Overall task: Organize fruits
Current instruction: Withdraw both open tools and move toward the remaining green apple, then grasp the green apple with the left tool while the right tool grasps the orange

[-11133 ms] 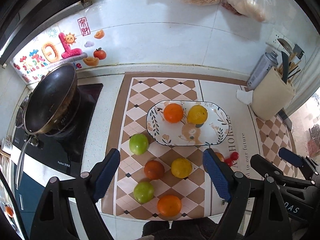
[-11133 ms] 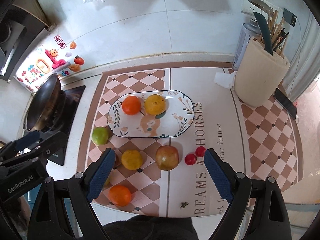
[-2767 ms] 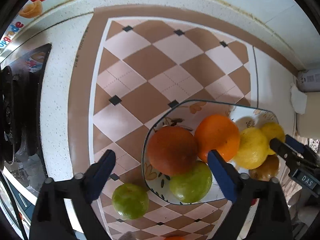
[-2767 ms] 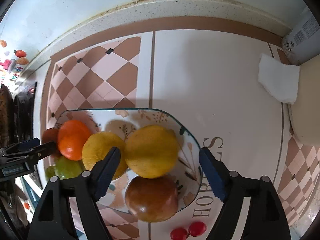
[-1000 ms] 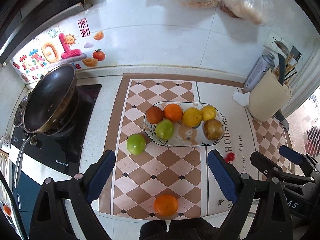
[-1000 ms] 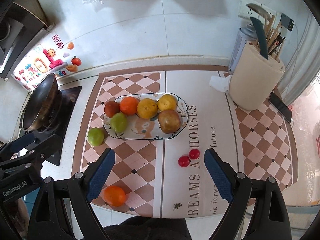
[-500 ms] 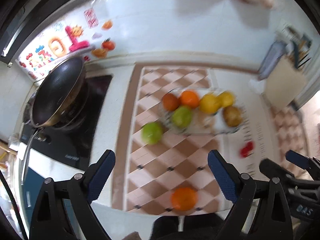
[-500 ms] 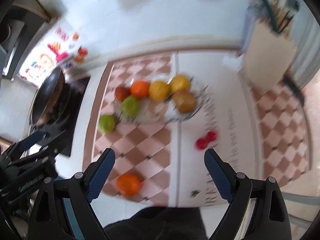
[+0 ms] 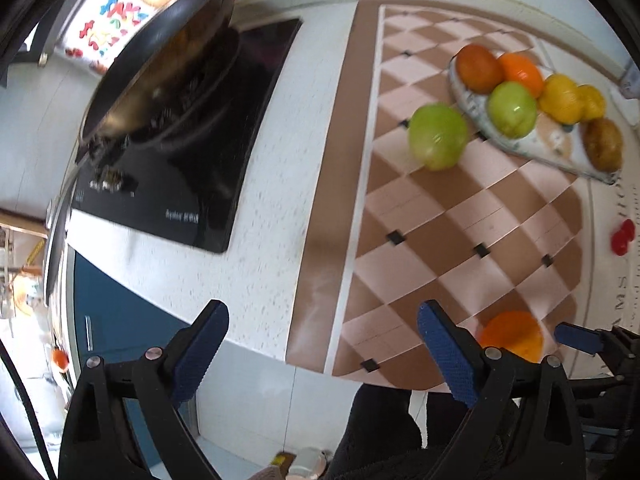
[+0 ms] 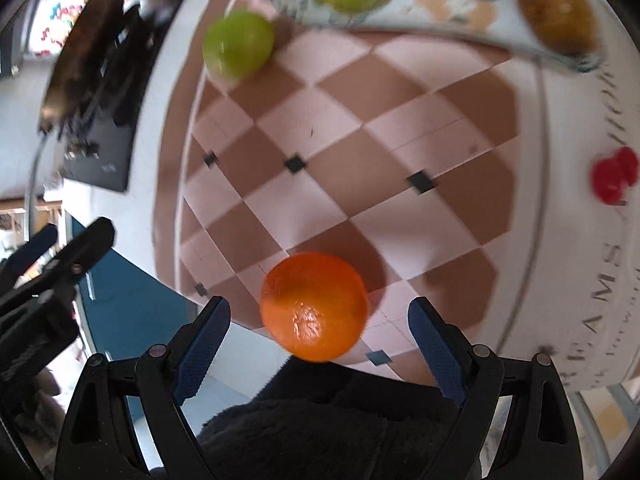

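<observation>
An orange (image 10: 314,306) lies on the checkered mat near the counter's front edge, between the open jaws of my right gripper (image 10: 318,328), untouched; it also shows in the left wrist view (image 9: 511,341). A green apple (image 9: 438,136) (image 10: 239,43) lies on the mat beside the oval plate (image 9: 532,147) (image 10: 460,20), which holds several fruits. My left gripper (image 9: 322,346) is open and empty over the counter's front edge, left of the orange. Two cherry tomatoes (image 9: 622,237) (image 10: 614,181) lie at the right.
A black pan (image 9: 160,60) sits on the black cooktop (image 9: 192,168) at the left. The counter's front edge (image 9: 248,344) drops to a blue cabinet front (image 9: 116,308) below. My right gripper's tip (image 9: 580,338) shows in the left wrist view, right of the orange.
Both grippers have dropped low and forward towards the counter's front. The orange now sits between the right jaws. The left gripper has swung left towards the cooktop.
</observation>
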`<control>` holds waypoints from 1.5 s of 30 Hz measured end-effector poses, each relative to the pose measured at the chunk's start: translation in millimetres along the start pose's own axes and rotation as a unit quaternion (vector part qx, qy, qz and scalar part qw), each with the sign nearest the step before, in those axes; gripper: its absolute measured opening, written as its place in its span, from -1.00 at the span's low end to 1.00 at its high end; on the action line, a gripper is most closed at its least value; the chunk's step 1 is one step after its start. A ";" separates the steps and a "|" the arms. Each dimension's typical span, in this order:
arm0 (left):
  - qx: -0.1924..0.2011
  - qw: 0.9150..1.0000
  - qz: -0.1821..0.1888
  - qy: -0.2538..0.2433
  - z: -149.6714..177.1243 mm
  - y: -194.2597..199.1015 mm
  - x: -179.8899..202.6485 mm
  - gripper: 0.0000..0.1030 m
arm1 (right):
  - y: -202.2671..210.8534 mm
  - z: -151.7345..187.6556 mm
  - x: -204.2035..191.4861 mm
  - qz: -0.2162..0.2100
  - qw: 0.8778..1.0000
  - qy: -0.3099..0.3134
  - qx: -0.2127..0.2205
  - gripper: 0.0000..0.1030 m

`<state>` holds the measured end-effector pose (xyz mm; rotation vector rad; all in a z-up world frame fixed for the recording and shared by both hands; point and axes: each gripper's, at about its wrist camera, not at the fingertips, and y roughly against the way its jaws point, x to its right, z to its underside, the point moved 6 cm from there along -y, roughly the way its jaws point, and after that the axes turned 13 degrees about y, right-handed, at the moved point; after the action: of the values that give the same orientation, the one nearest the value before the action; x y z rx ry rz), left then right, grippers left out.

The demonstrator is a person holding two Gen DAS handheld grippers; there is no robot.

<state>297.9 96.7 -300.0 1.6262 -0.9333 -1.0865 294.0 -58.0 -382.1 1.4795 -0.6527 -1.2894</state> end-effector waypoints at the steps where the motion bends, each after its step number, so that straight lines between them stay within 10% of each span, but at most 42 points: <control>1: -0.005 1.000 -0.001 0.003 1.1 -3.9 -2.2 0.88 | -7.1 -0.3 -3.0 0.004 1.000 0.008 -0.007 0.68; 4: -0.013 1.000 0.000 0.011 -2.0 -8.9 -3.5 0.88 | -19.2 -0.9 -10.1 0.021 0.999 0.032 -0.017 0.31; 15: 0.011 0.994 0.087 0.058 -78.8 -4.1 33.7 0.88 | 27.9 -24.8 51.5 0.057 0.998 -0.007 0.035 0.30; 25: -0.063 0.989 0.136 0.015 -140.7 -56.9 92.3 0.83 | 47.2 -40.6 106.6 0.061 0.996 -0.048 0.041 0.30; 37: -0.110 0.978 0.179 -0.005 -138.7 -77.9 117.4 0.05 | 43.7 -48.1 119.3 0.053 0.997 -0.054 0.033 0.30; 45: -0.106 0.980 0.169 -0.009 -110.2 -67.3 117.2 0.04 | 37.9 -47.3 120.3 0.047 0.997 -0.055 0.032 0.31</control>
<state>445.2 38.4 -373.0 1.2327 -1.0251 -0.9311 379.9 -160.6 -397.7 1.4197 -0.8327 -1.2949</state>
